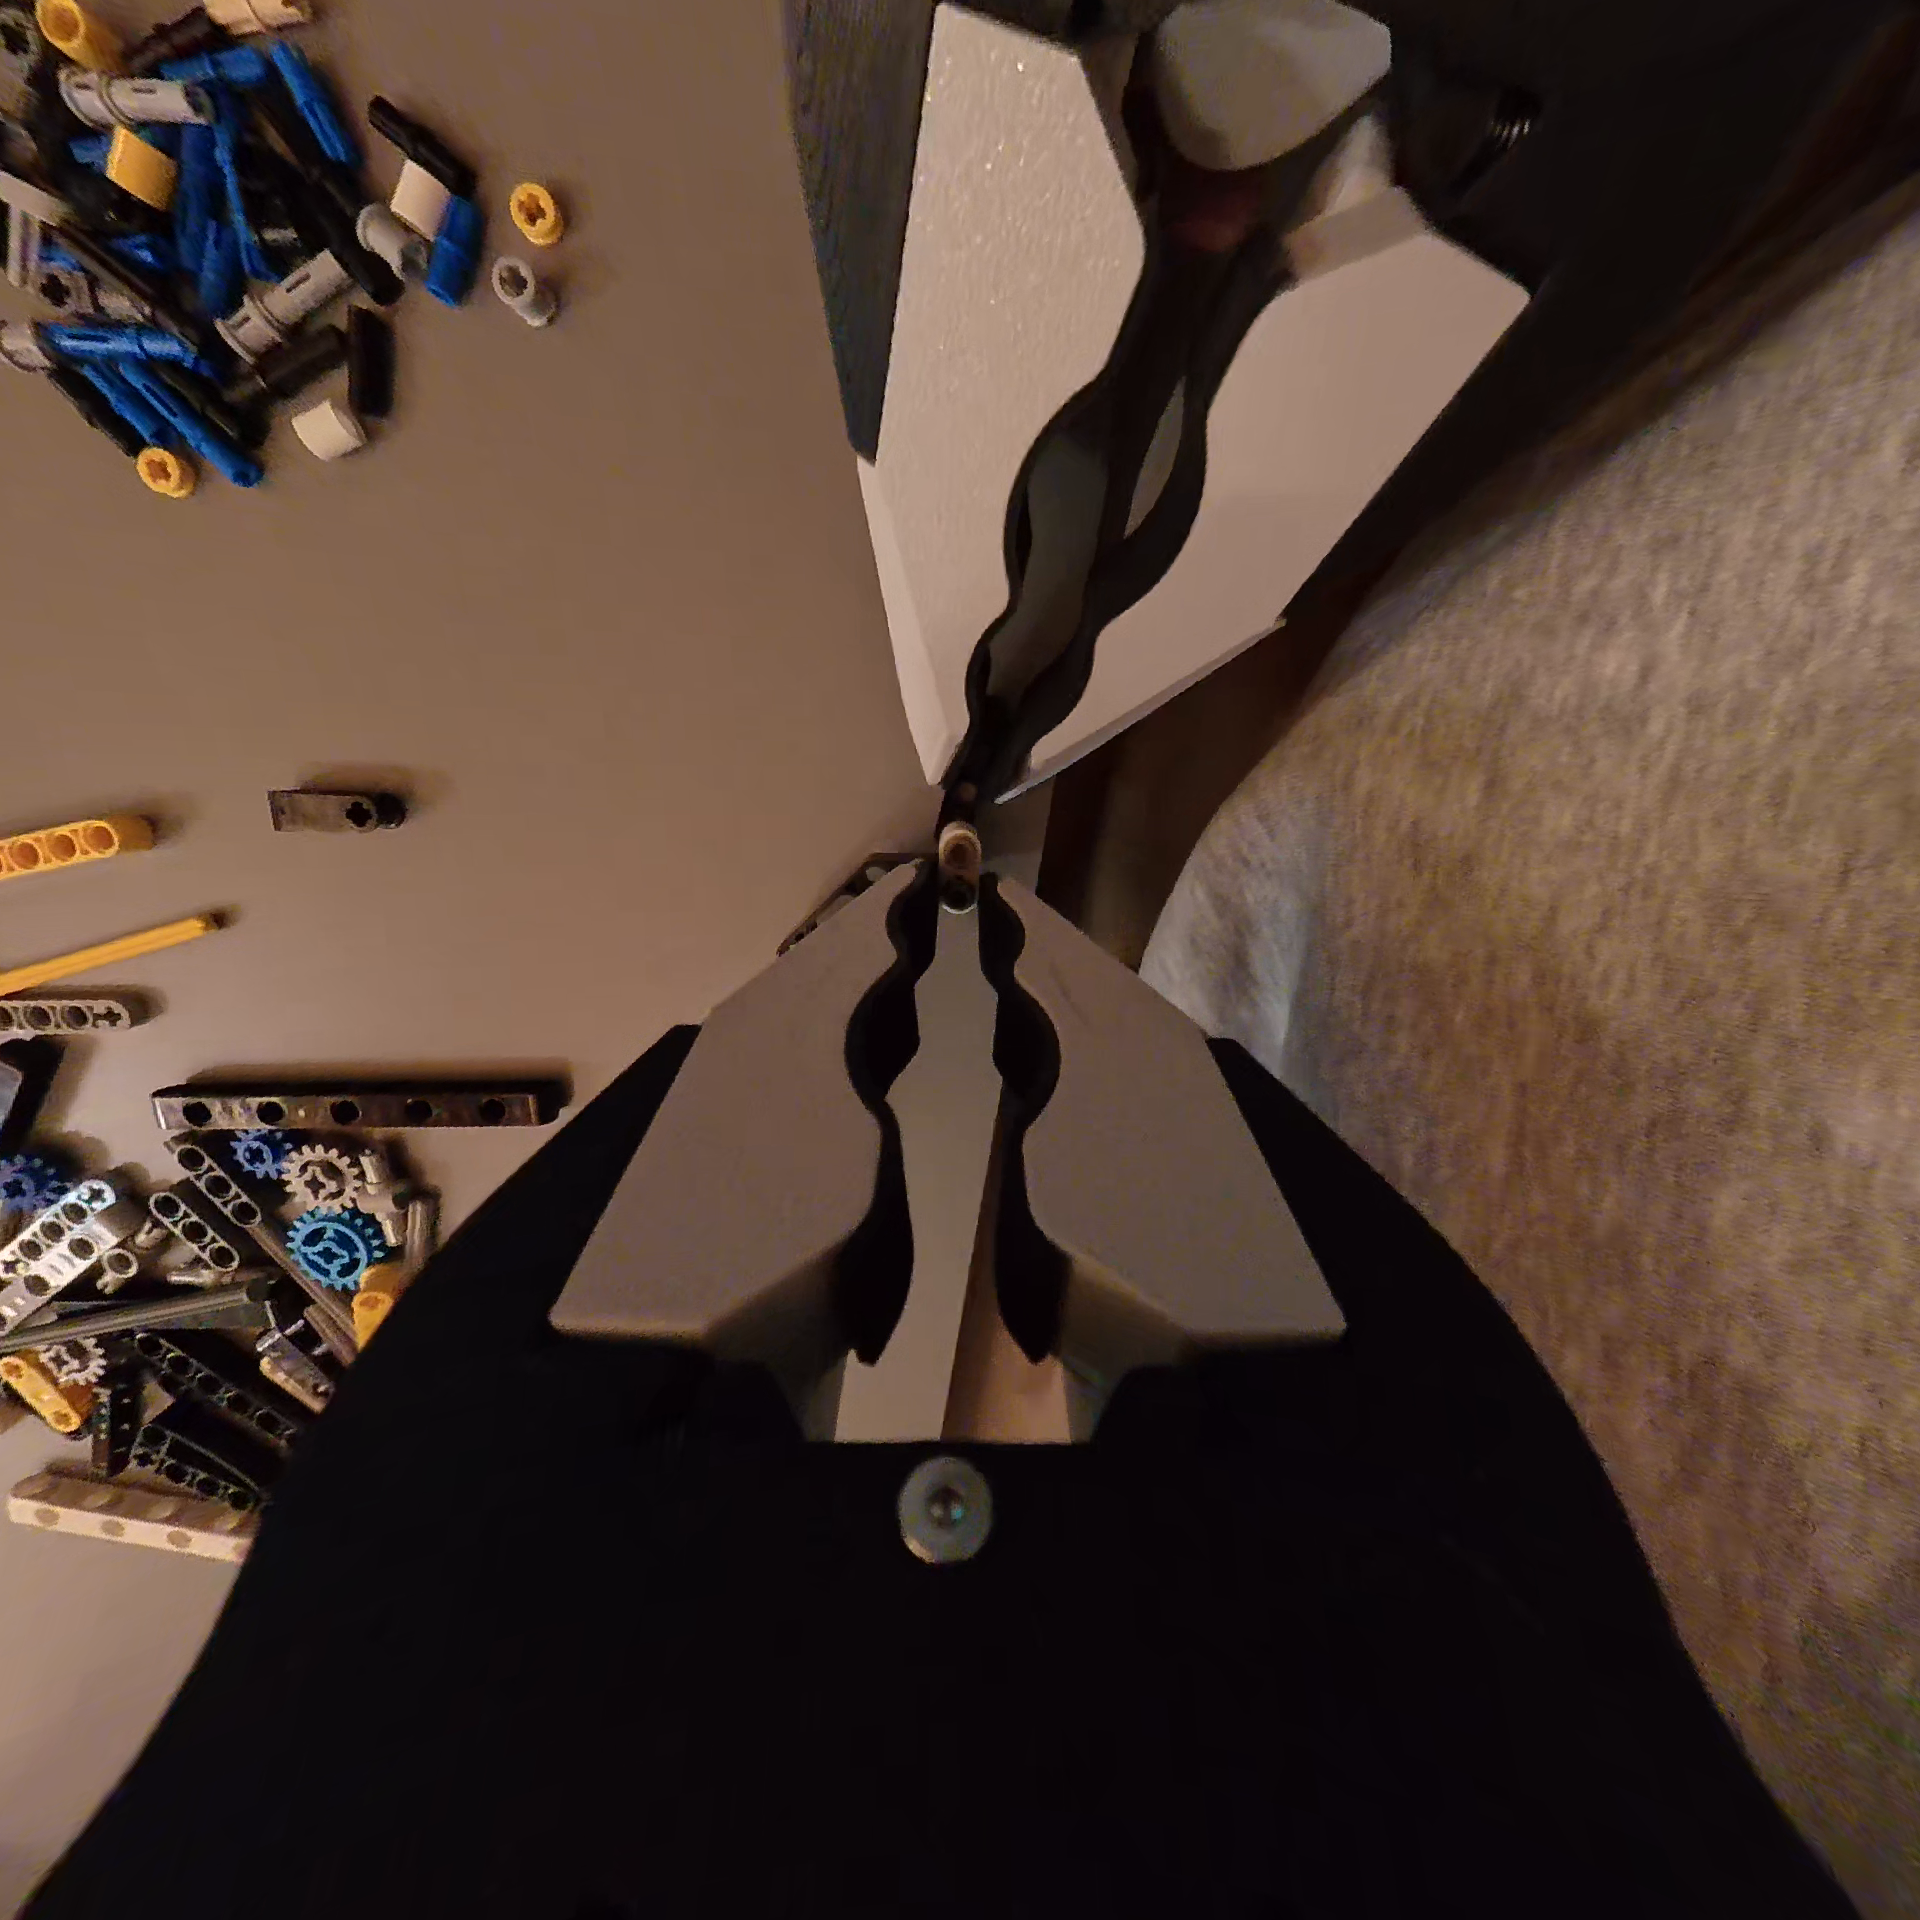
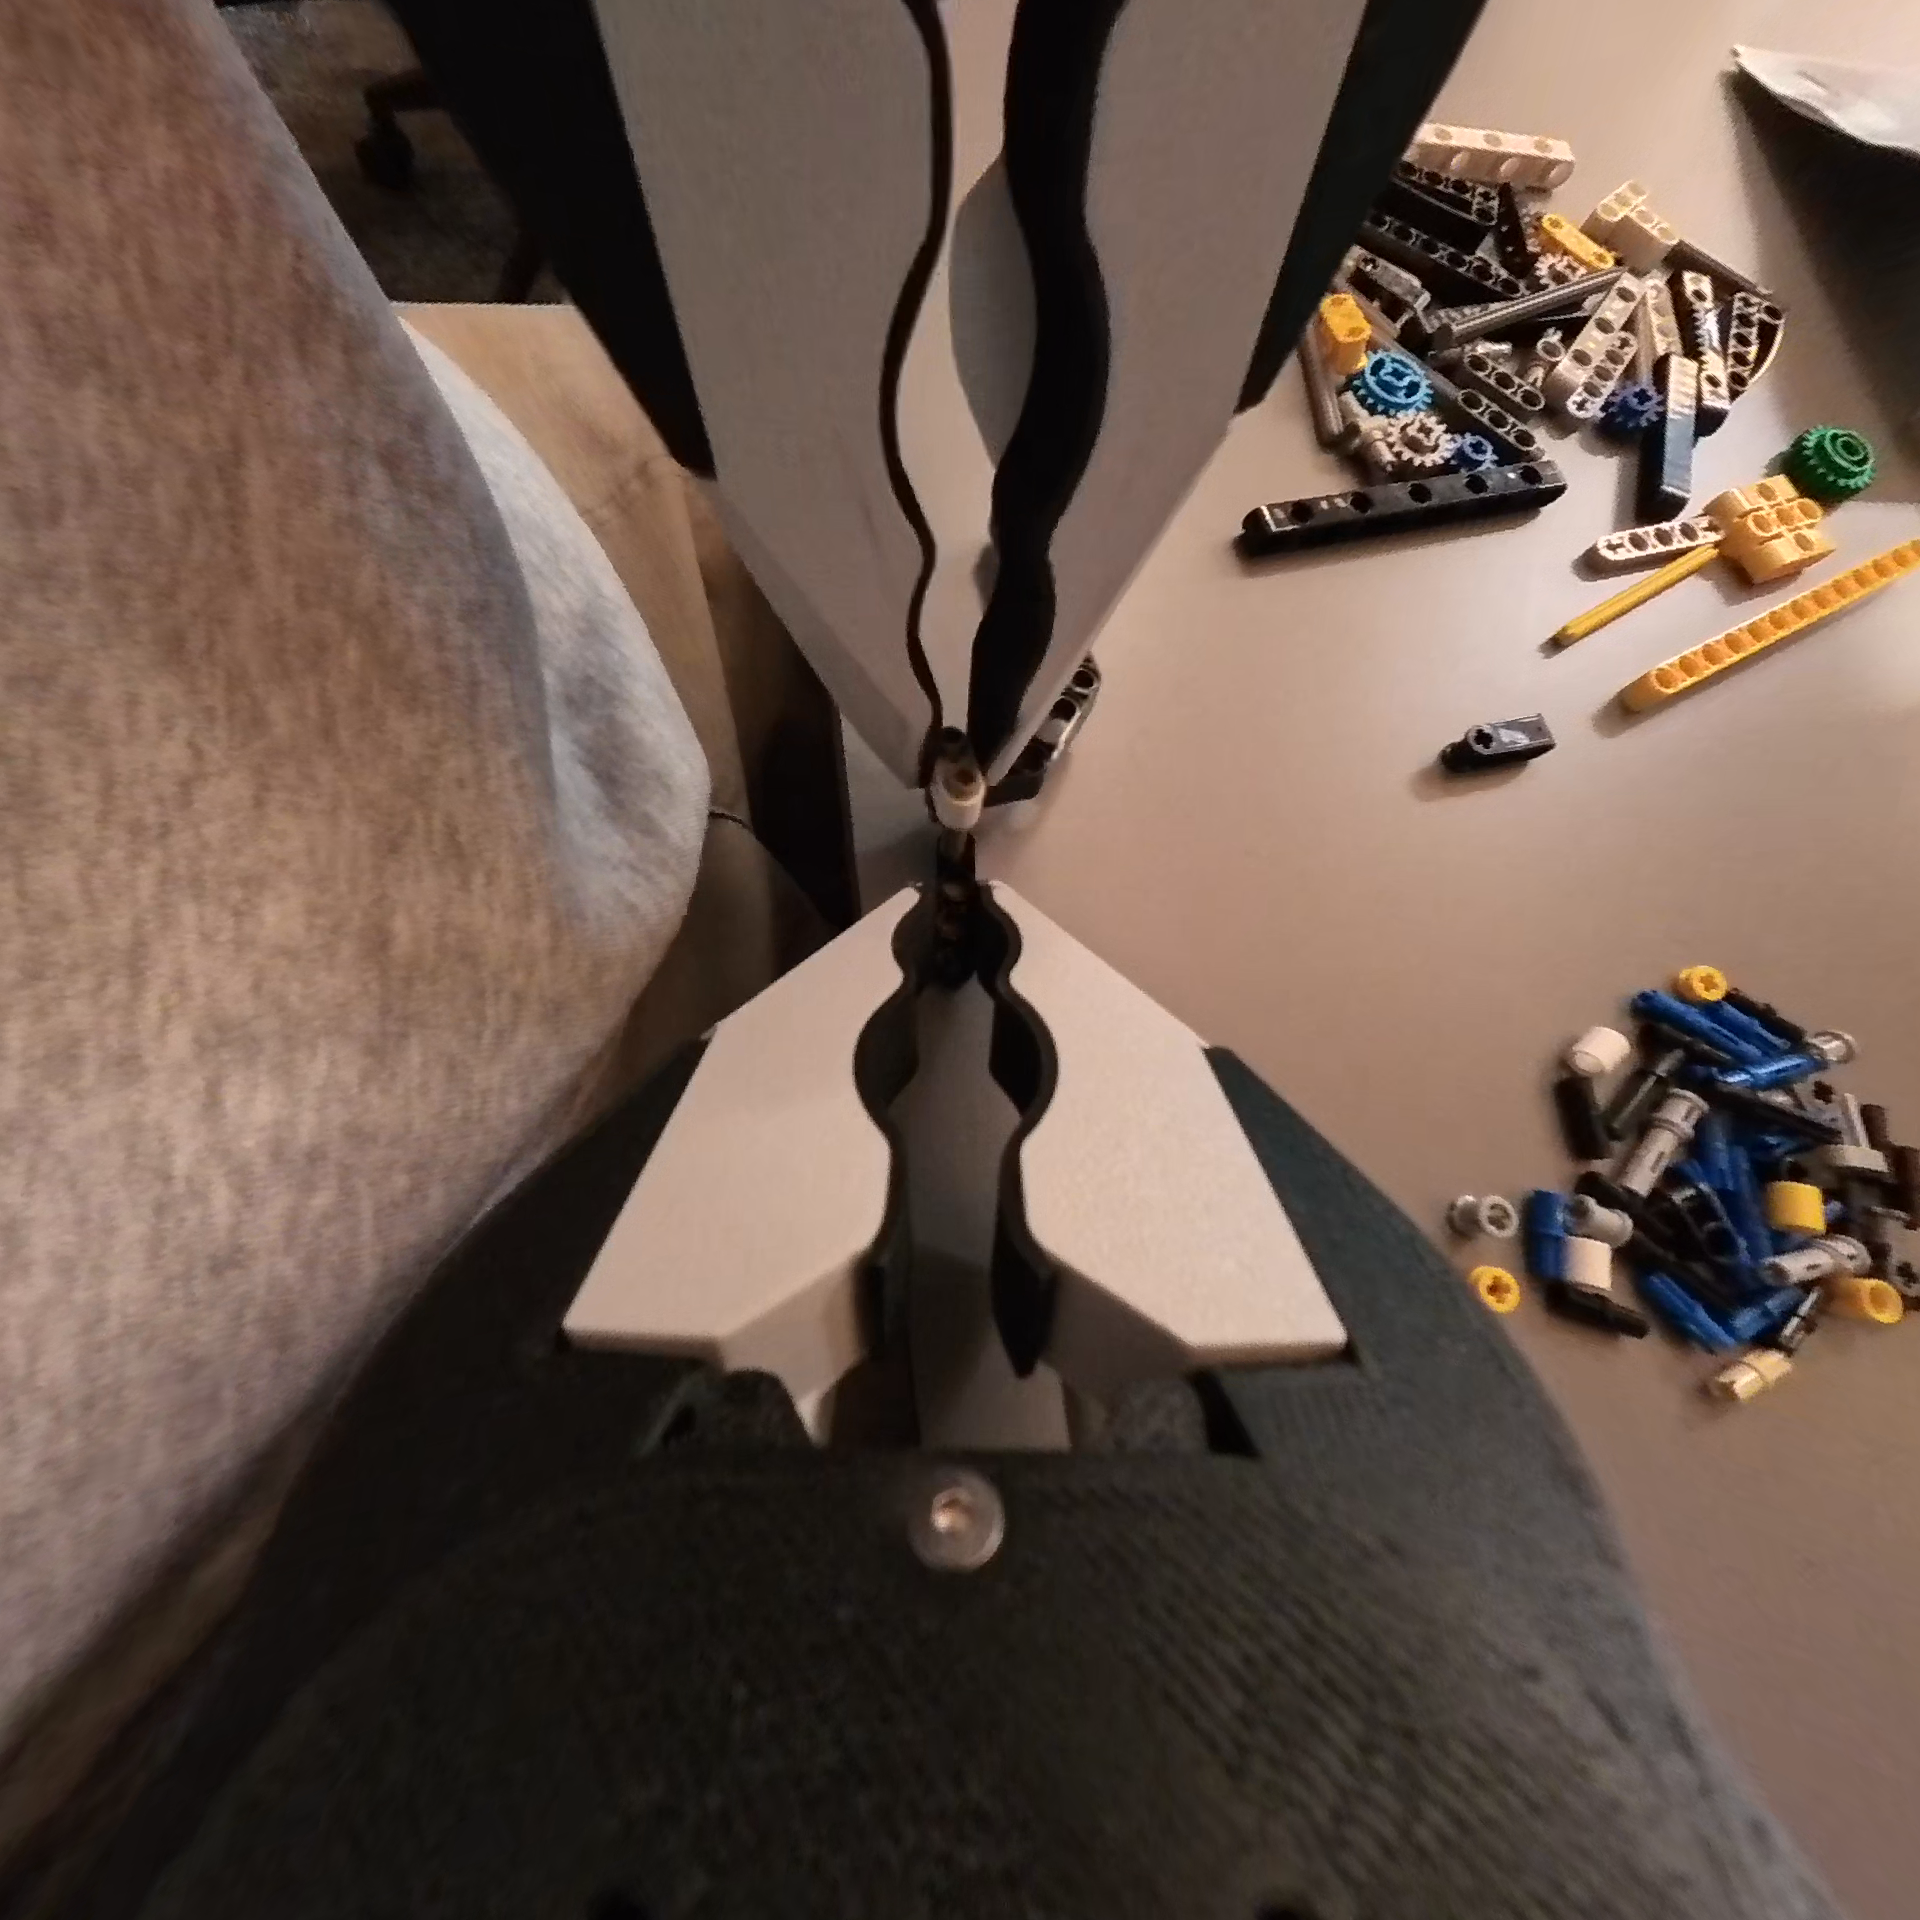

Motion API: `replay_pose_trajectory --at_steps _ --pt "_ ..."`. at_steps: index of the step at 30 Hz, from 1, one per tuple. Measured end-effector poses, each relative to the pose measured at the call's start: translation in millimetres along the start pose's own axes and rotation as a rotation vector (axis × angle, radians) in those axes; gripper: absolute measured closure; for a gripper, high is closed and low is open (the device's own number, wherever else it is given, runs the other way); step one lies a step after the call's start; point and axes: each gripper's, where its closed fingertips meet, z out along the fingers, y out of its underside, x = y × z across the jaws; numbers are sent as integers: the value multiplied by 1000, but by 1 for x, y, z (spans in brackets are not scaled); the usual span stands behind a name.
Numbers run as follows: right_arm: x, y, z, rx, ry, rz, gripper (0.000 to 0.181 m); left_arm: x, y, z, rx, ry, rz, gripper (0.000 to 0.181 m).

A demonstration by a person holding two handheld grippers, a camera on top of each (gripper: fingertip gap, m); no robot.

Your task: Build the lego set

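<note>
left wrist view puts my left gripper (image 1: 957, 883) tip to tip with my right gripper (image 1: 977, 792) over the table (image 1: 623, 623) edge. my left fingers pinch a small tan connector (image 1: 956, 847); my right ones clamp a thin black piece (image 2: 951, 914) that meets it. loose blue pins (image 2: 1704, 1174) and beams (image 2: 1538, 343) lie in heaps well apart on the table.

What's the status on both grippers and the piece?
Left gripper shut on small tan pin. Right gripper shut on thin black piece, tip to tip with left. Nothing between them; loose parts lie aside.
</note>
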Motion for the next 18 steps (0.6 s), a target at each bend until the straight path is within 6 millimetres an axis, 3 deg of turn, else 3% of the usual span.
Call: replay_pose_trajectory --at_steps 18 --pt "-10 -11 -2 -2 4 -1 176 -4 3 -2 -11 20 -55 175"
